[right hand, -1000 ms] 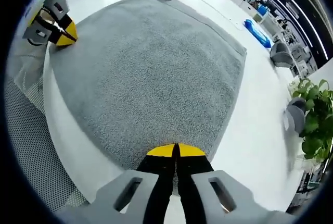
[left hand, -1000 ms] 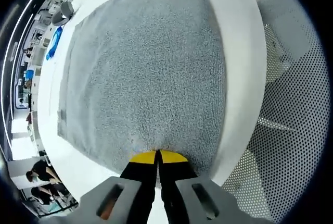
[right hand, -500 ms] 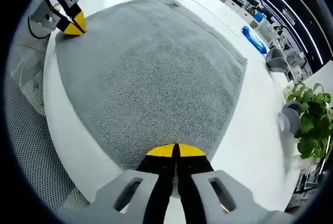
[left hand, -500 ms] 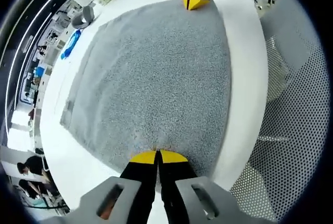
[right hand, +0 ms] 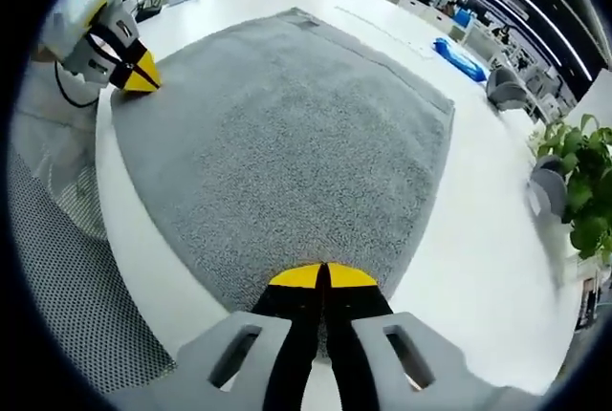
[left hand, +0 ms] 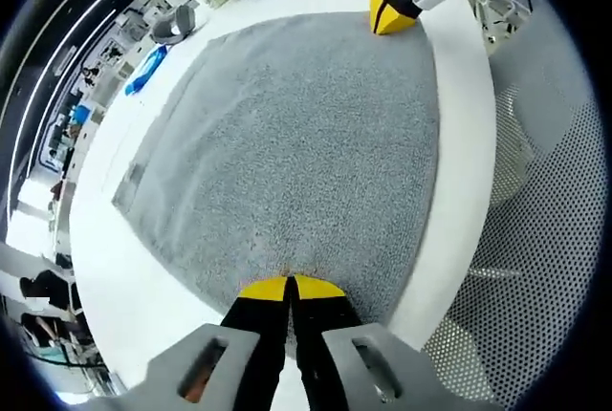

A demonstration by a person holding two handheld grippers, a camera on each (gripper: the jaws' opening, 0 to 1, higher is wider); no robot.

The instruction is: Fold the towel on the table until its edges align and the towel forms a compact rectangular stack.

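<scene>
Towel (left hand: 287, 143) corners lifted slightly, both claws (left hand: 290, 287) (right hand: 321, 275) clamped, plant (right hand: 579, 191) right view

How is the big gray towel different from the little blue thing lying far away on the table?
The towel is gray and fuzzy; the blue thing is bright blue and looks smooth. The towel is spread wide over the table; the blue thing is a small lump by comparison. The towel is pinched at two corners by the left gripper and the right gripper; nothing touches the blue thing. Both rest on the same white table.
</scene>
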